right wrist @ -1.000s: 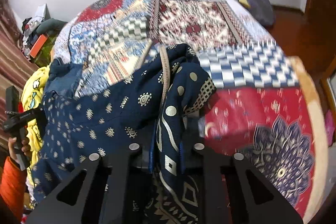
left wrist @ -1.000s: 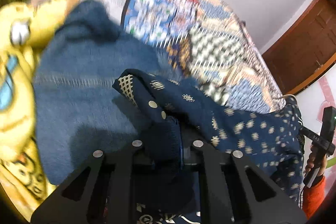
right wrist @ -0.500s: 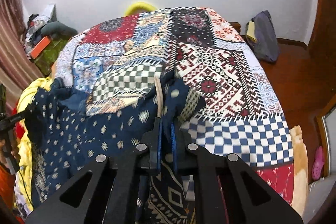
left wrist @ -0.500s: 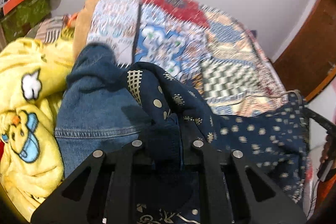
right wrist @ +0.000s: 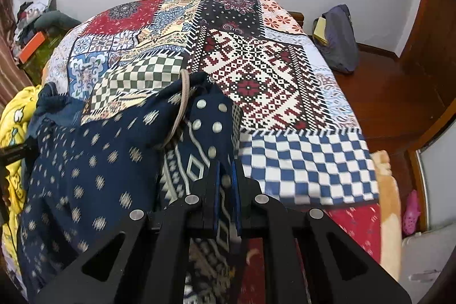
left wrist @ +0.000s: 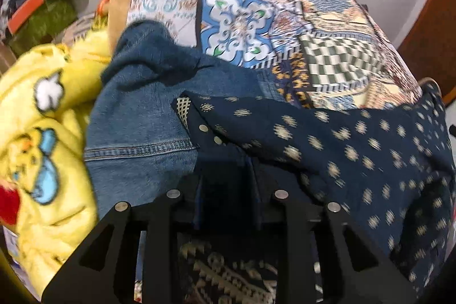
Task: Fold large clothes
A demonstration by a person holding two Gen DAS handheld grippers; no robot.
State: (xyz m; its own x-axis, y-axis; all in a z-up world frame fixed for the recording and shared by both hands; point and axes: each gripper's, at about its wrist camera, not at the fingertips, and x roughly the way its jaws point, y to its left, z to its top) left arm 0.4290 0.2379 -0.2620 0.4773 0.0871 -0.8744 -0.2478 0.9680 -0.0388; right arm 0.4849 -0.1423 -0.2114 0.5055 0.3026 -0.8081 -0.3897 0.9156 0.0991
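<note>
A large navy garment (left wrist: pixel 356 150) with pale dots and a patterned border hangs stretched between my two grippers above the patchwork bed. My left gripper (left wrist: pixel 228 184) is shut on one top corner of it. My right gripper (right wrist: pixel 225 170) is shut on the other corner, where a beige drawstring (right wrist: pixel 182 101) loops over the cloth. The same navy garment (right wrist: pixel 94 161) fills the lower left of the right wrist view. The fingertips of both grippers are buried in fabric.
A patchwork bedcover (right wrist: pixel 256 70) spreads ahead. Blue jeans (left wrist: pixel 142 118) and a yellow cartoon blanket (left wrist: pixel 42 147) lie at the bed's left side. A grey bag (right wrist: pixel 339 39) sits on the wooden floor (right wrist: pixel 399 93) at the right. Clutter (left wrist: pixel 42 10) stands by the left wall.
Both grippers have lifted and pulled back with the navy garment, so more of the bed shows. The garment now hangs flatter between them.
</note>
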